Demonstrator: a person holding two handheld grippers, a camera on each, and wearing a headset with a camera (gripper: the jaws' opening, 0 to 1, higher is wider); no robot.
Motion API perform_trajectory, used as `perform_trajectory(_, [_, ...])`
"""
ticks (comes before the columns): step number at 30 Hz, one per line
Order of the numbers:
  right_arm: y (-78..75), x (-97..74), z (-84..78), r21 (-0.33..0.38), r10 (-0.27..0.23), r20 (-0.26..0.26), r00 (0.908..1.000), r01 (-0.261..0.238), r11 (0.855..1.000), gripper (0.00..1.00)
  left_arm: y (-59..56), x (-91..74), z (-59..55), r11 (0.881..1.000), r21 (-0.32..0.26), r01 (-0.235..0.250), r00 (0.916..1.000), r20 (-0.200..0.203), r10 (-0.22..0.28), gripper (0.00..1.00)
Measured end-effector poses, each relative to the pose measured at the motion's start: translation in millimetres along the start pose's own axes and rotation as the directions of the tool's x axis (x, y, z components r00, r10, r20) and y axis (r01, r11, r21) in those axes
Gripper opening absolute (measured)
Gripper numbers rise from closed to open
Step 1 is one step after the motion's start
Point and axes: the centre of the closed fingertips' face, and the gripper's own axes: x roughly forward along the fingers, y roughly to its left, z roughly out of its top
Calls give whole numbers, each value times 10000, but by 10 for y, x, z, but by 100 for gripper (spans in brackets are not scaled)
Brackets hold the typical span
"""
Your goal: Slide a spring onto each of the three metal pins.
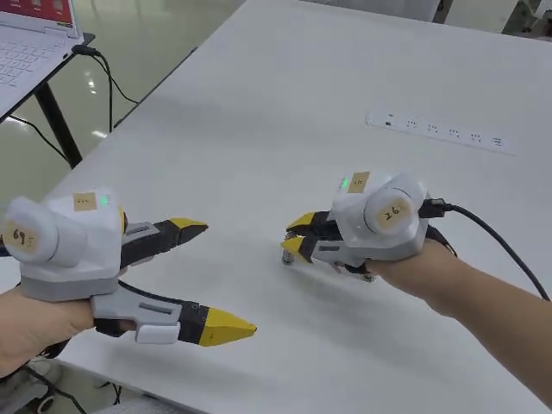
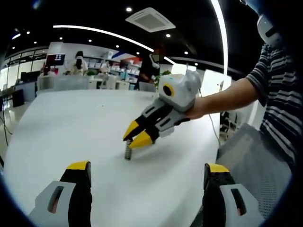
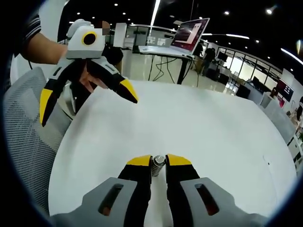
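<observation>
The right gripper [image 1: 291,238] is low over the white table [image 1: 302,103], and its jaws are almost closed. Between the two yellow tips stands a small spring [image 3: 158,165], upright, with its lower end on the table; in the right gripper view the tips touch it from both sides, so the gripper has hold of it (whether a pin is inside the coils cannot be told). The left gripper [image 1: 226,276] is well apart from it, nearer to the person and above the table's near edge. Its jaws are wide open and hold nothing. A white power strip [image 1: 440,132] lies far back on the table, and a laptop [image 1: 34,34] stands on a separate stand at the left.
</observation>
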Motion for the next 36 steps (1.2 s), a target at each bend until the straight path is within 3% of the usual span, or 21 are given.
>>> perform_trajectory(7, [-25, -18, -1, 140, -202, -53, 9998, 203, 9997, 13, -1, -10, 15, 10000, -54, -9, 10000, 23, 9, 95])
perform_trajectory(19, [-11, -176, 57, 685, -369, 426, 9984, 339, 9971, 17, -6, -8, 82, 10000, -41, -70, 9998, 205, 71, 96])
perform_trajectory(33, [11, -549, 44, 2123, -800, 1372, 9873, 495, 9759, 29, -25, 50, 194, 9999, 151, 35, 9994, 356, -40, 97])
perform_trajectory(36, [29, -644, 39, 2168, -921, 1540, 9838, 573, 9745, 33, -33, 71, 212, 9998, 185, 57, 9994, 354, -63, 97])
